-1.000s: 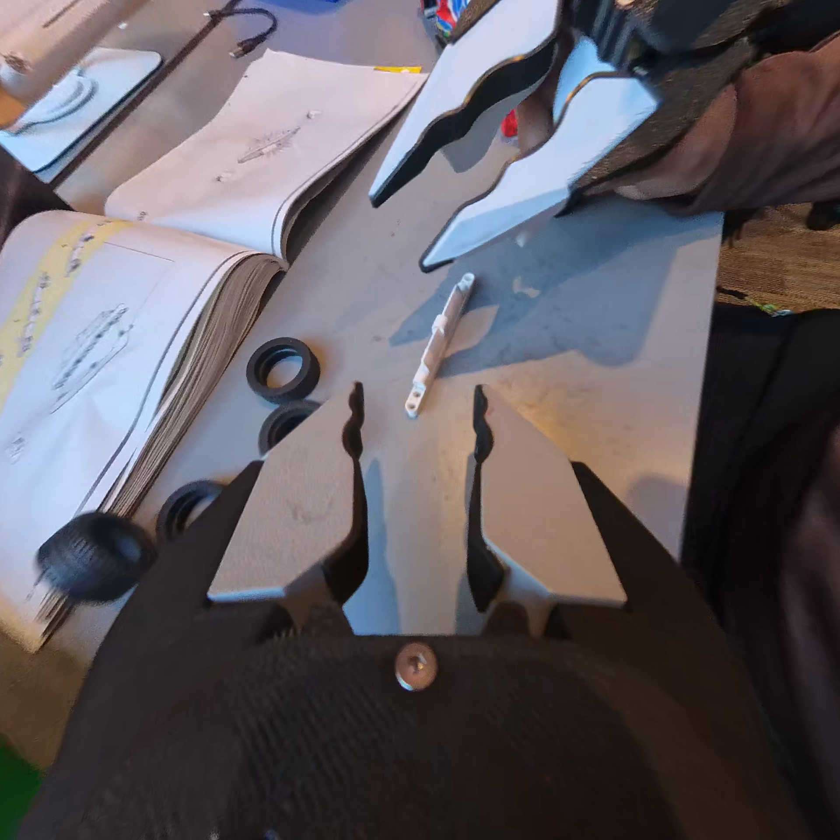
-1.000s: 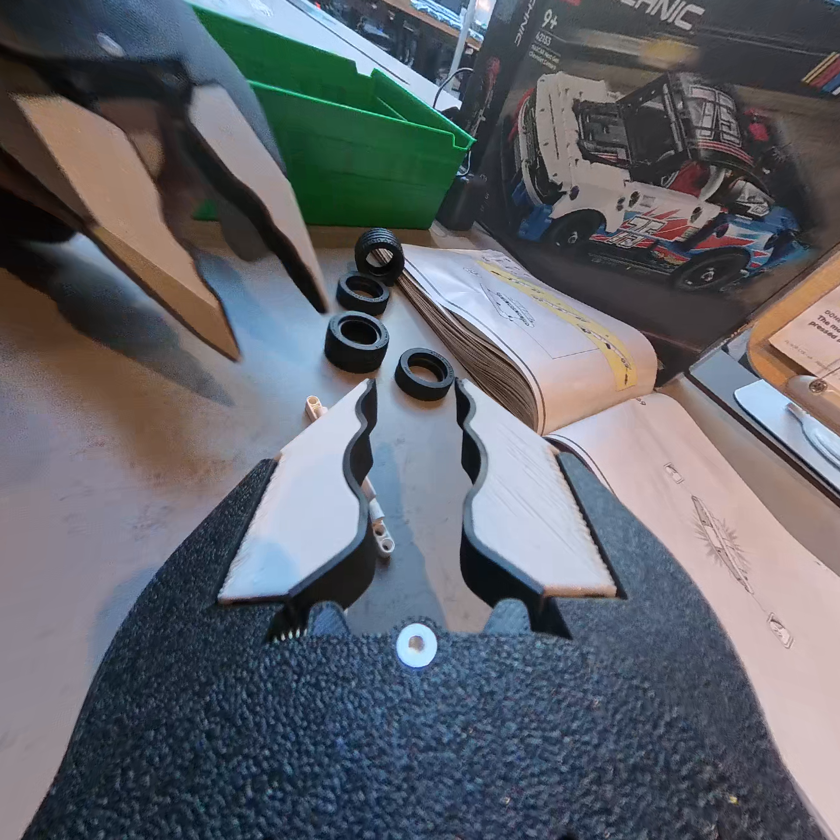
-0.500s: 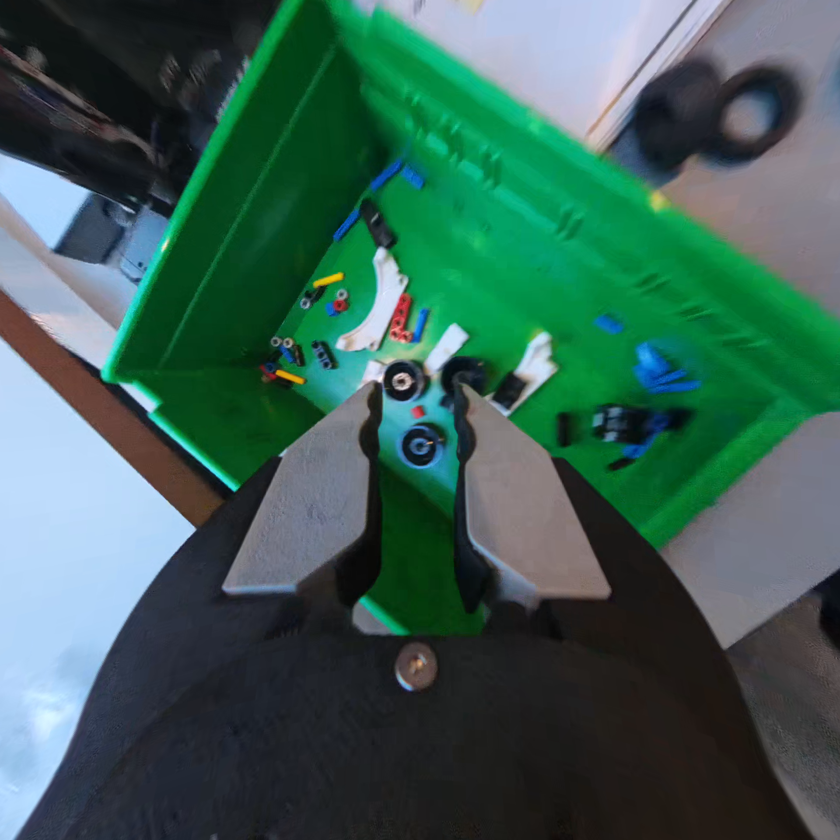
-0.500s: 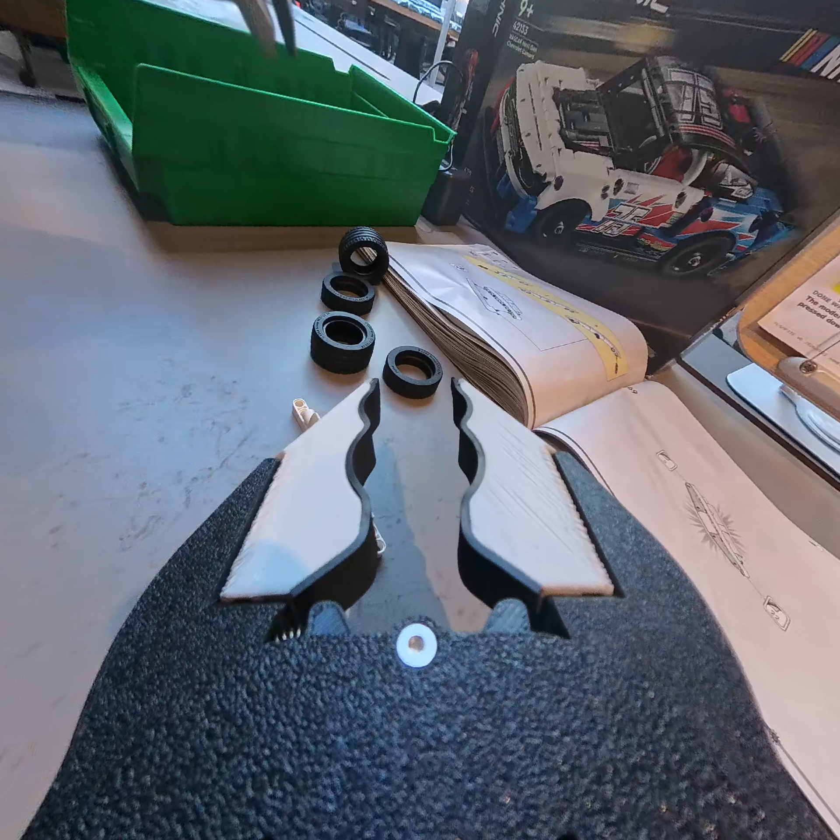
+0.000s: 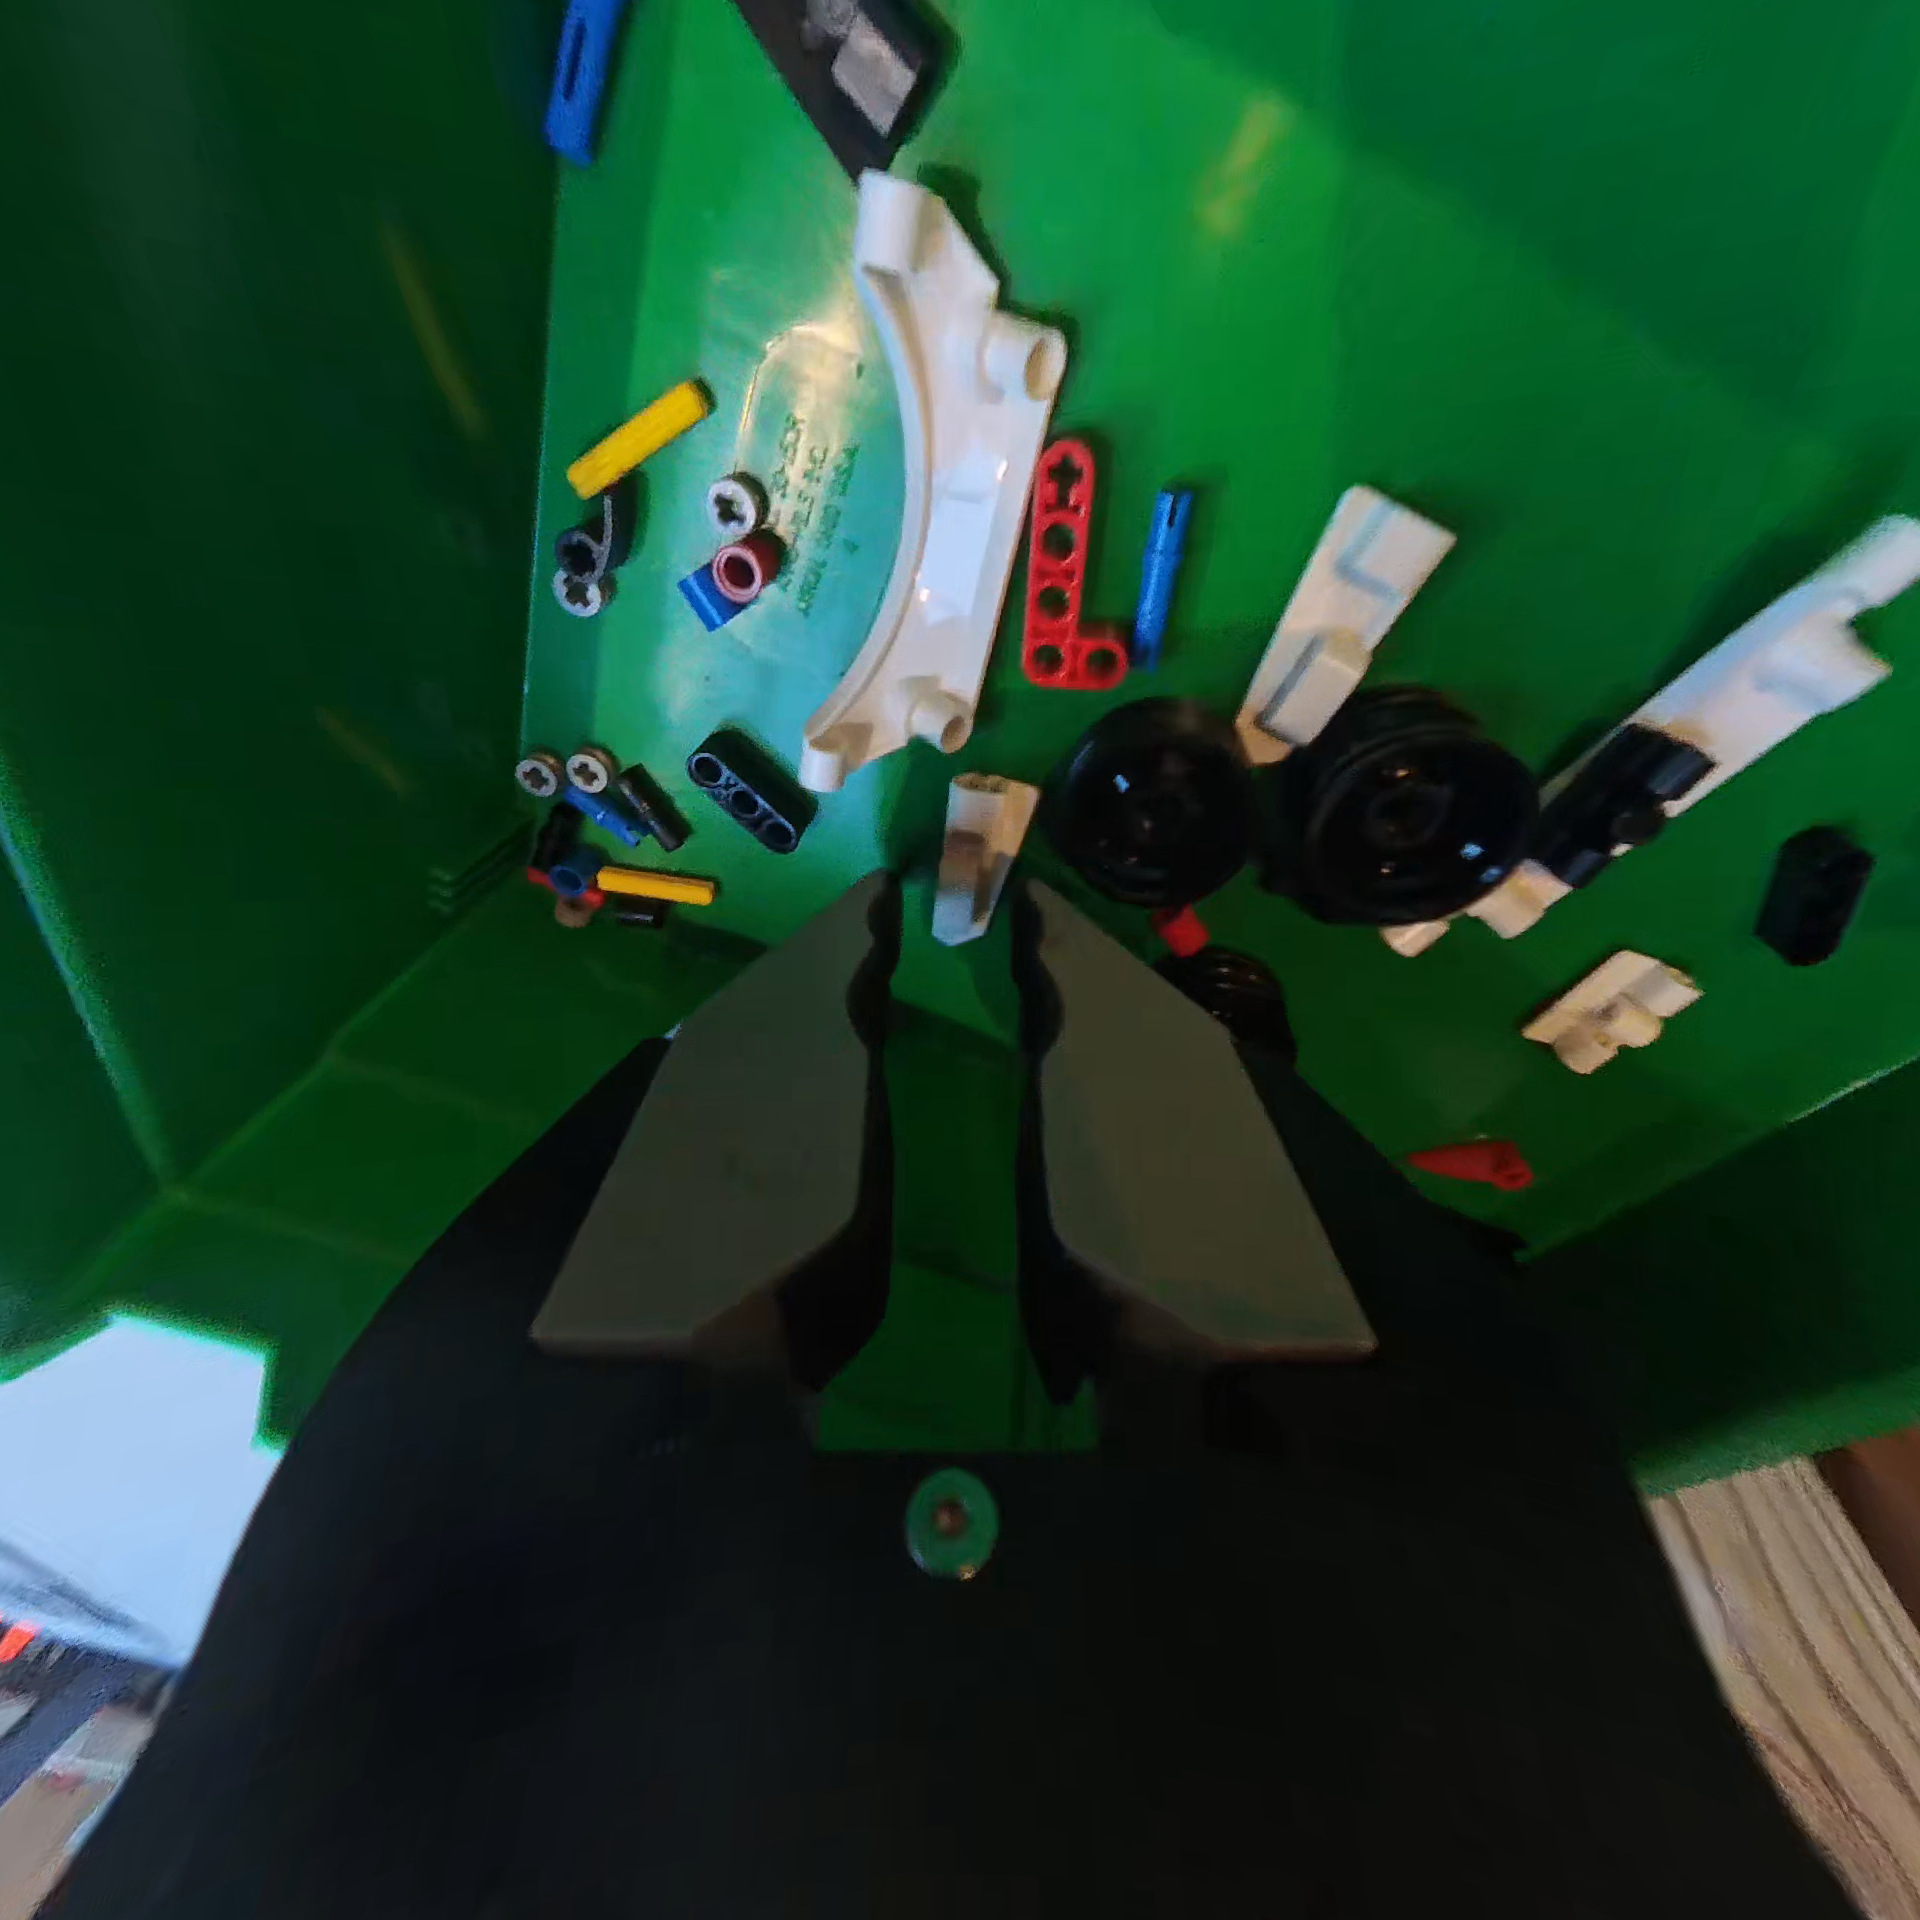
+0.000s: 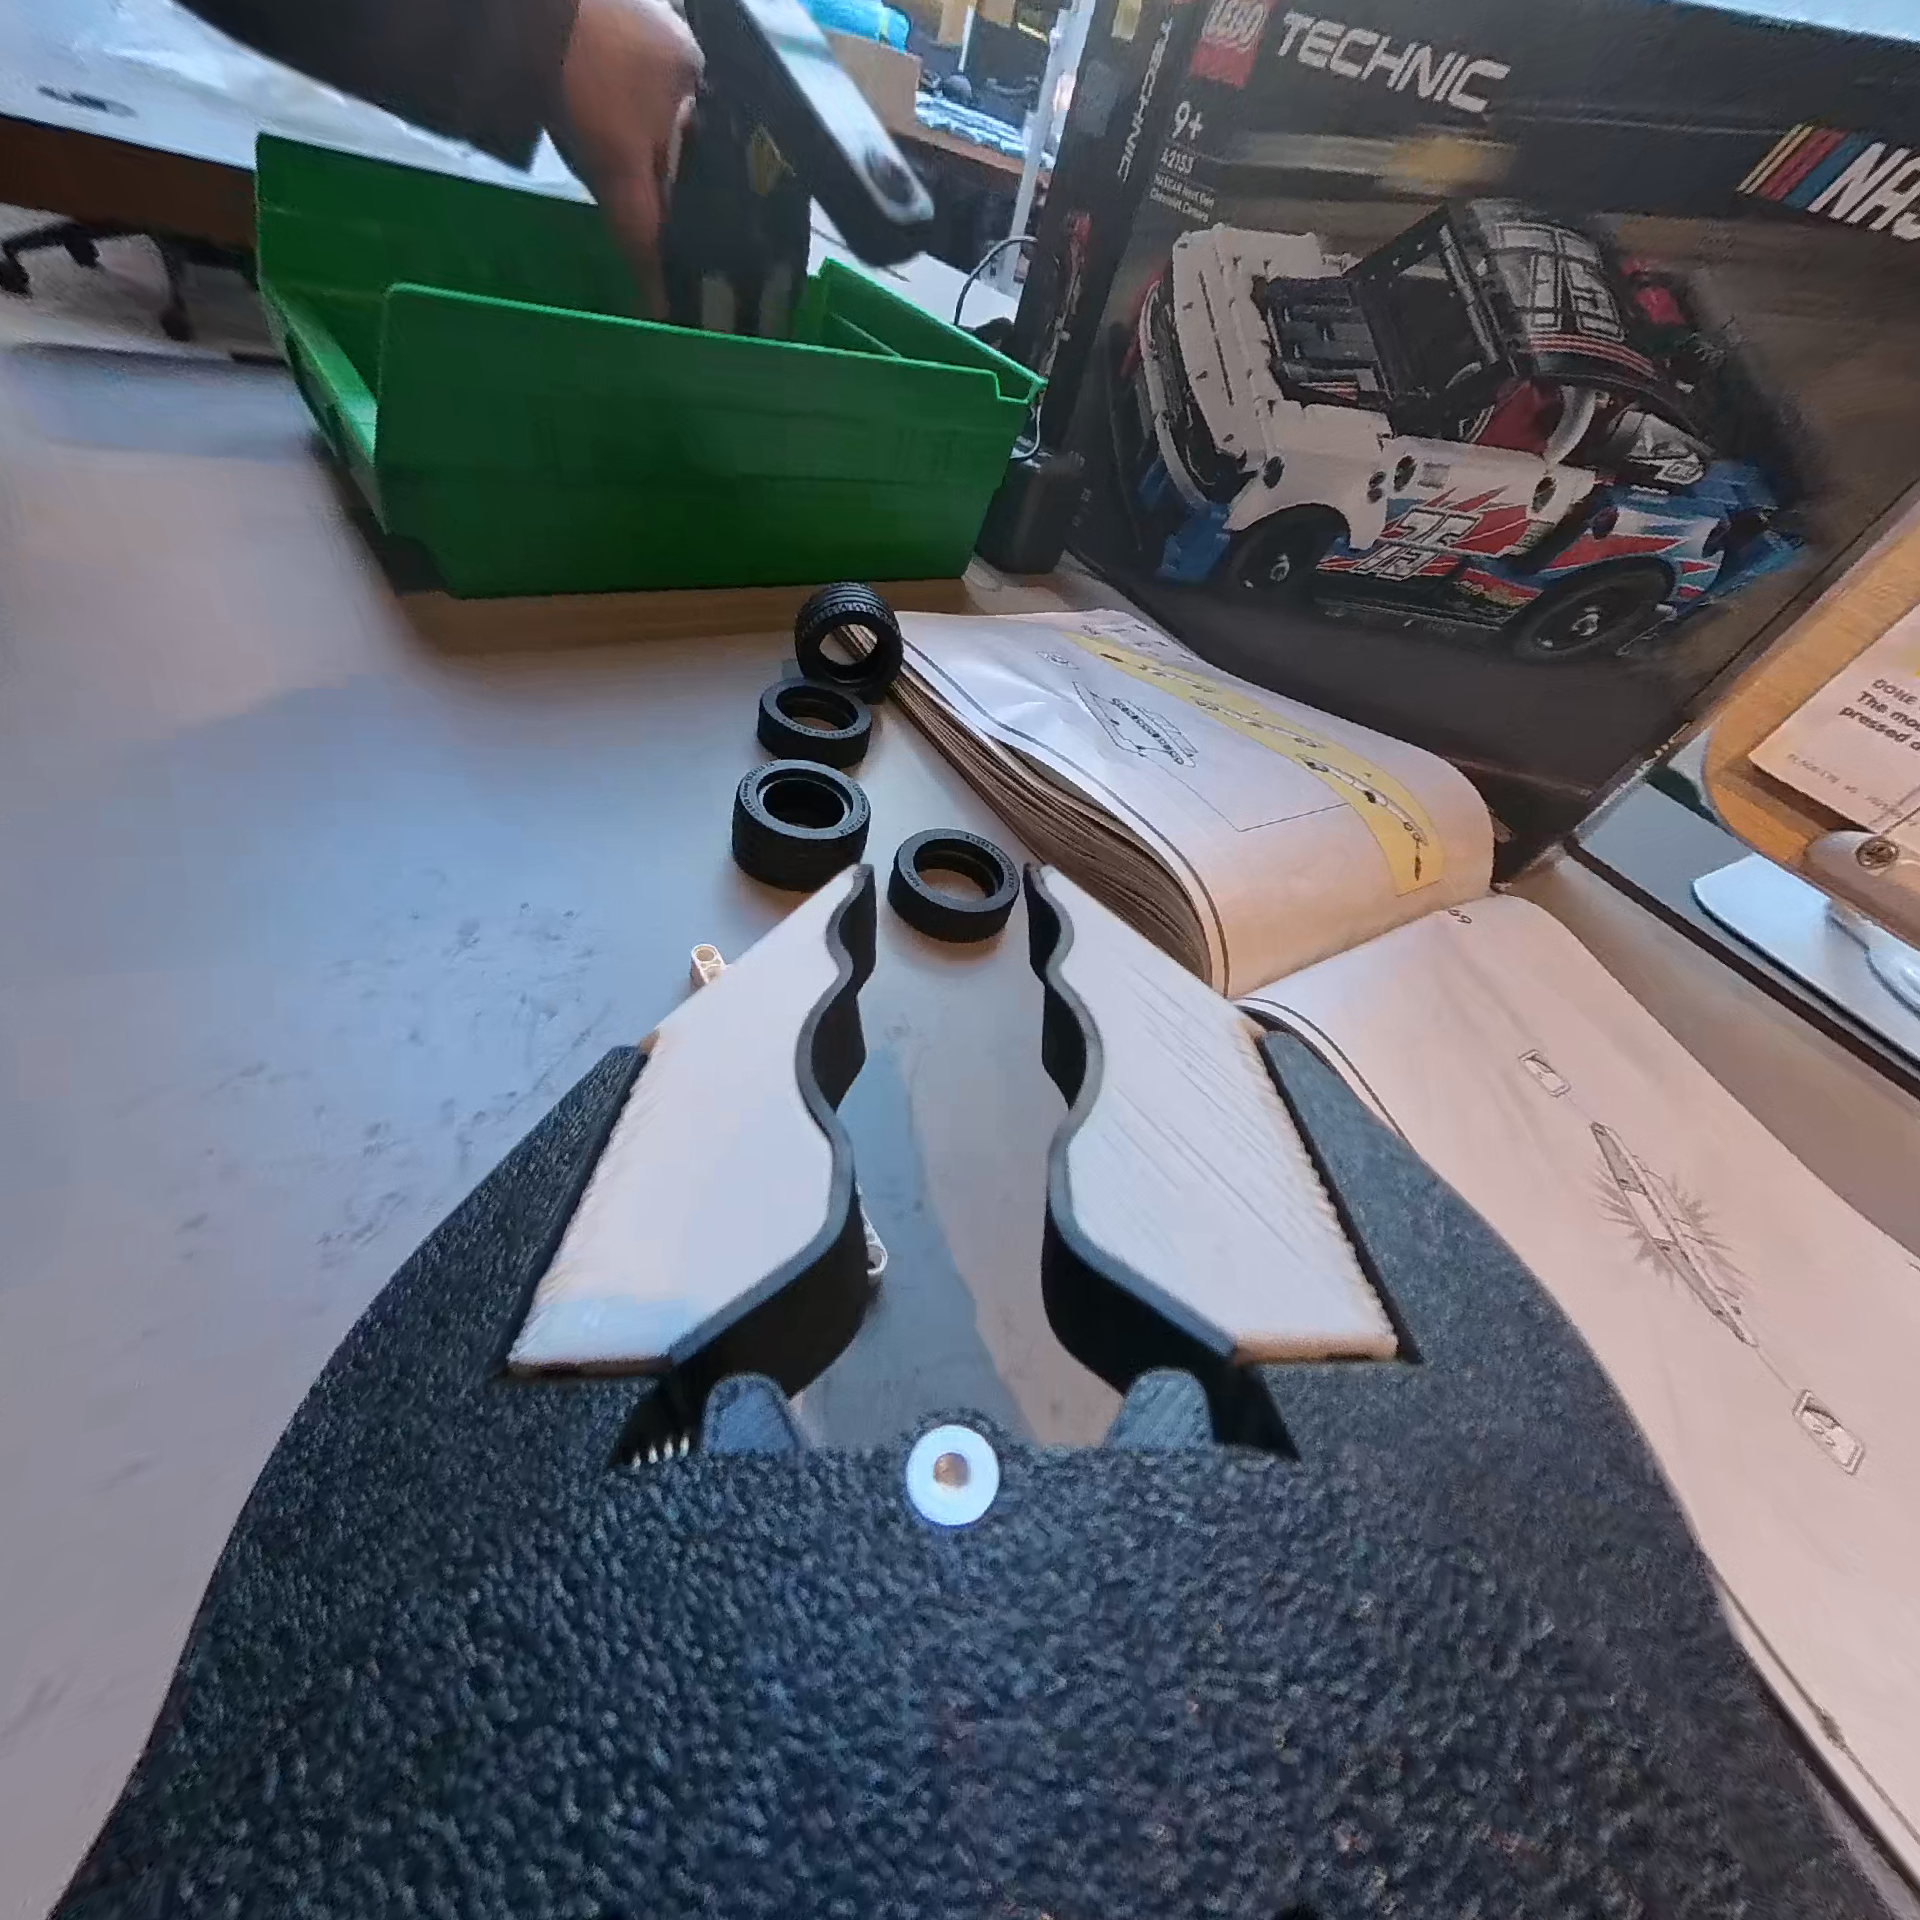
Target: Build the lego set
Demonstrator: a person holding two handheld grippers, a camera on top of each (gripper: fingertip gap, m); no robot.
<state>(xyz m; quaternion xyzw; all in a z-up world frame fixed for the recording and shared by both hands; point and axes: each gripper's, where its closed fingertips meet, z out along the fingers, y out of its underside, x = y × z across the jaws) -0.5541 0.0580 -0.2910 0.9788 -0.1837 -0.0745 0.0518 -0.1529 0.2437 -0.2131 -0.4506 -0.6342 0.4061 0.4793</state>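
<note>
- Risk one is a wrong pick: your left gripper (image 5: 954, 909) hangs inside the green bin (image 5: 1558, 260) with jaws parted and nothing between them. A small white piece (image 5: 975, 854) lies just ahead of the tips, and a black wheel (image 5: 1153, 802) sits just beside it. Close off-centre and you would likely nudge the wheel or squeeze both.
- Small parts could scatter. A red bit (image 5: 1180, 928) lies by your right fingertip (image 5: 1049, 935), and a third black round part (image 5: 1226, 997) is half hidden under that finger. A sideways sweep would probably push them about.
- Bin walls crowd you on the left and near side; the corner (image 5: 488, 873) is close and holds a cluster of pins. Open floor lies ahead, towards the white arch (image 5: 940, 488) and red L-beam (image 5: 1065, 566).
- Straight up looks the safest exit; tilting out low could catch the rim.
- Your right gripper (image 6: 948, 899) hovers over the table (image 6: 260, 883), jaws released and empty. A tyre (image 6: 953, 883) sits just past its tips, with three more tyres beyond.
- A white beam (image 6: 709, 961) lies mostly hidden under your left finger (image 6: 727, 1091); lowering blind could trap it.
- Room to the right is shut off by the open manual (image 6: 1247, 779) and the box (image 6: 1455, 364); to the left the table gives space.
</note>
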